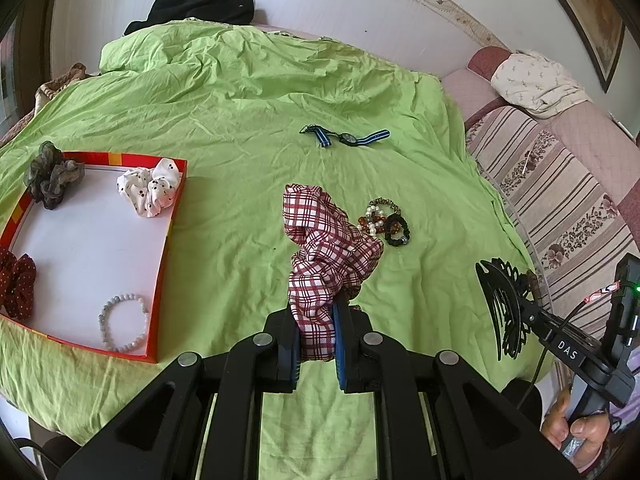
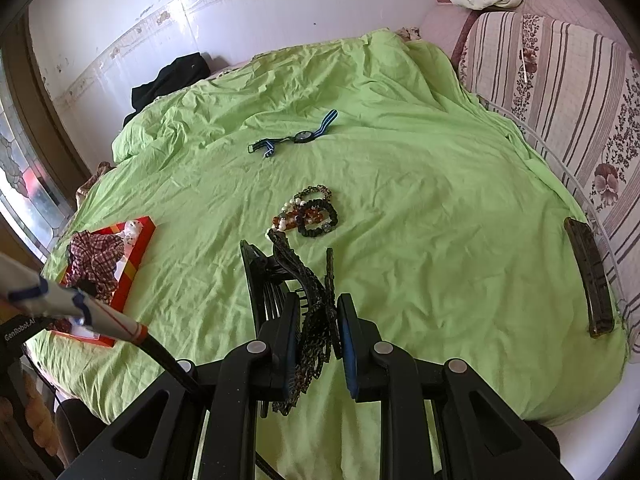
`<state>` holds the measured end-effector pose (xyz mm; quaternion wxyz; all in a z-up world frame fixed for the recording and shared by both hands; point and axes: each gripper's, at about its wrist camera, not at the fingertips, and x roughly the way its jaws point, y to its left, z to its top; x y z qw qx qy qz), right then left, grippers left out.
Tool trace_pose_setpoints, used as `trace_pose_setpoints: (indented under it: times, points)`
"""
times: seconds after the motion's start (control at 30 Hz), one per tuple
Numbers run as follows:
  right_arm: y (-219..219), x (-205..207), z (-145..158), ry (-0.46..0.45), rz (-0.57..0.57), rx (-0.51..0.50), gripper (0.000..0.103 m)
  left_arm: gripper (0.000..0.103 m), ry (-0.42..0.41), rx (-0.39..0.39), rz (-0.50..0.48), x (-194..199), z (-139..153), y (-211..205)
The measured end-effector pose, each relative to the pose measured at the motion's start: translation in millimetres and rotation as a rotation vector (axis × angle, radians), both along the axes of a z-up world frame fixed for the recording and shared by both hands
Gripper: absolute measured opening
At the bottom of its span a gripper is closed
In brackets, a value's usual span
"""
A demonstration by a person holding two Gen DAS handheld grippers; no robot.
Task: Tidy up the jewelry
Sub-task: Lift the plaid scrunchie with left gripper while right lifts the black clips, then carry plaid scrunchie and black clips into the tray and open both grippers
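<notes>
My left gripper (image 1: 316, 320) is shut on a red-and-white plaid scrunchie (image 1: 324, 248), held above the green sheet right of the red-rimmed tray (image 1: 168, 224). The tray holds a grey scrunchie (image 1: 50, 176), a white dotted scrunchie (image 1: 150, 190), a dark red scrunchie (image 1: 16, 284) and a pale bead bracelet (image 1: 122, 322). My right gripper (image 2: 318, 320) is shut on a black lacy hair claw clip (image 2: 304, 292), which also shows in the left wrist view (image 1: 504, 304). A pile of bead bracelets (image 1: 384, 220) (image 2: 310, 212) and a striped-strap watch (image 1: 346, 137) (image 2: 296, 136) lie on the sheet.
A dark barrette (image 2: 590, 280) lies at the sheet's right edge beside a striped floral sofa (image 2: 560, 92). Black clothing (image 1: 200, 8) sits at the far end by the white wall. A patterned cushion (image 1: 532, 80) rests on the sofa.
</notes>
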<state>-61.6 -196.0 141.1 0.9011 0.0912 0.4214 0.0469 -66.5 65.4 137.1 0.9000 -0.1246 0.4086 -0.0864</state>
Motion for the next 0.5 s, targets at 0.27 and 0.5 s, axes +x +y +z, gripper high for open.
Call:
trace_pose_setpoints:
  times: [0.27, 0.5]
  points:
    - [10, 24, 1, 0.021, 0.040, -0.016, 0.020, 0.012, -0.026, -0.018, 0.055, 8, 12, 28]
    - [62, 58, -2, 0.041, 0.155, 0.026, 0.021, 0.012, -0.011, -0.061, 0.164, 15, 25, 102]
